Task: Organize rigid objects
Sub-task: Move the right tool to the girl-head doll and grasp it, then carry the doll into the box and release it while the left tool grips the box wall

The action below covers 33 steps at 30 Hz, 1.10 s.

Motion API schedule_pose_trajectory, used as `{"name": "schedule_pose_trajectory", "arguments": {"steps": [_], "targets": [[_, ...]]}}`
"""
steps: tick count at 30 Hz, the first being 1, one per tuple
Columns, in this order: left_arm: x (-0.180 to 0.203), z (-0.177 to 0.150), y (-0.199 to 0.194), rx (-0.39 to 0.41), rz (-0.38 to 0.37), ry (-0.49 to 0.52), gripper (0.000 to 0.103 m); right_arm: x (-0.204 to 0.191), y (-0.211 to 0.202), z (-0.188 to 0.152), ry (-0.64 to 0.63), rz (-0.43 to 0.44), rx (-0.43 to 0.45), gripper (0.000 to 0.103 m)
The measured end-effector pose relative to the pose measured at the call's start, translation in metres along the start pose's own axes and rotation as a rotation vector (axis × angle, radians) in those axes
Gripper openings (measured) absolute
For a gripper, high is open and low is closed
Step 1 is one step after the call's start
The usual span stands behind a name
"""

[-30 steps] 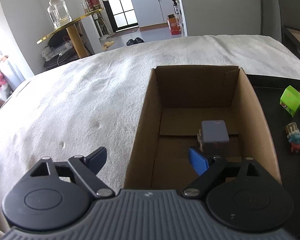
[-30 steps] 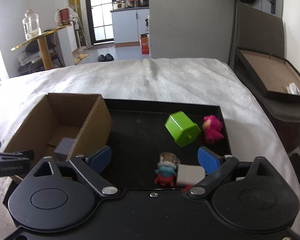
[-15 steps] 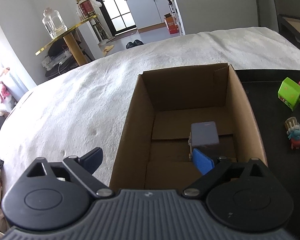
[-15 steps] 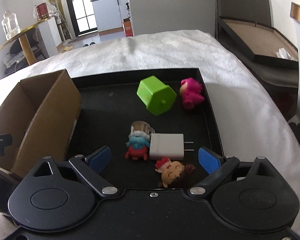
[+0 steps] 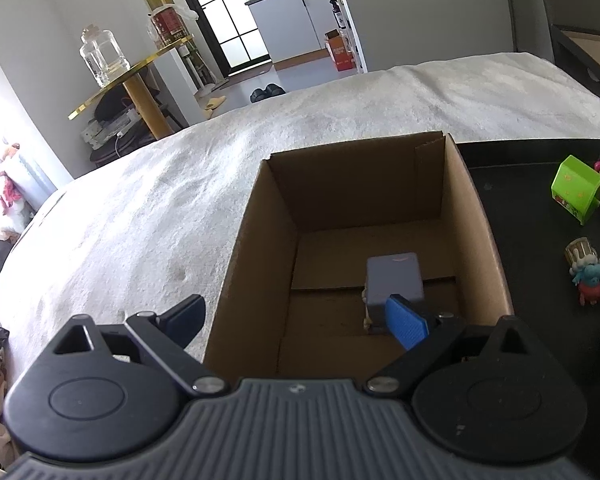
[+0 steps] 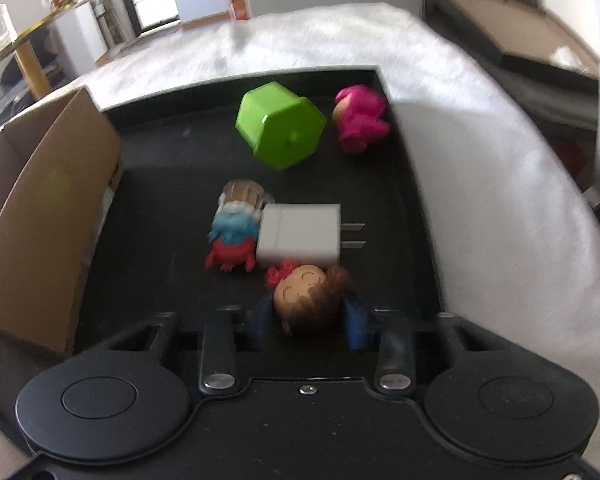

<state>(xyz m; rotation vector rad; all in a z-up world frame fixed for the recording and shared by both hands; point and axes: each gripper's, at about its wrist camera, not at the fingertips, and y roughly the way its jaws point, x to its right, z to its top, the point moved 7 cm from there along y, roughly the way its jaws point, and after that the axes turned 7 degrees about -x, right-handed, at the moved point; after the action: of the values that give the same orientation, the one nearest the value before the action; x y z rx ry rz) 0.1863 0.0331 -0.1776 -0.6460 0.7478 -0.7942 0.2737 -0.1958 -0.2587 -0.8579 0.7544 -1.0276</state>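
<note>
The right hand-held gripper (image 6: 309, 322) has dropped toward the near edge of the black tray (image 6: 416, 184) and snapped its jaws closed; half a second ago they stood wide above the toys. Its blue pads now press both sides of a doll head (image 6: 306, 298) with brown hair, lying near the tray's front edge. Judging from this, the grasp looks made, and the doll seems ready to be lifted to the box.

Just beyond the doll lies a white charger (image 6: 298, 234), touching a blue-and-red figure (image 6: 232, 240) on its left. Toward the tray's far edge sit a green block (image 6: 280, 124) and a pink toy (image 6: 360, 118).

The left hand-held gripper (image 5: 300, 318) hangs with jaws wide apart and empty over the near wall of the cardboard box (image 5: 476, 216), left of the tray on the bed (image 5: 140, 216). Inside the box stands one grey block (image 5: 394, 280).
</note>
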Motion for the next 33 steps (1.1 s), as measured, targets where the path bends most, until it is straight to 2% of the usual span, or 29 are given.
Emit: {"name": "schedule_pose_trajectory", "arguments": {"steps": [8, 17, 26, 33], "targets": [[-0.006, -0.001, -0.004, 0.008, -0.012, -0.021, 0.096, -0.013, -0.025, 0.003, -0.043, 0.018, 0.063, 0.035], [-0.018, -0.003, -0.002, 0.010, -0.034, -0.058, 0.096, -0.032, -0.047, 0.021, -0.065, 0.022, 0.135, 0.035], [-0.028, -0.008, 0.000, 0.013, -0.065, -0.084, 0.096, -0.057, -0.055, 0.036, -0.119, 0.033, 0.189, 0.035], [-0.034, -0.013, 0.002, 0.022, -0.080, -0.101, 0.091, -0.078, -0.065, 0.046, -0.155, 0.056, 0.239, 0.035]]}}
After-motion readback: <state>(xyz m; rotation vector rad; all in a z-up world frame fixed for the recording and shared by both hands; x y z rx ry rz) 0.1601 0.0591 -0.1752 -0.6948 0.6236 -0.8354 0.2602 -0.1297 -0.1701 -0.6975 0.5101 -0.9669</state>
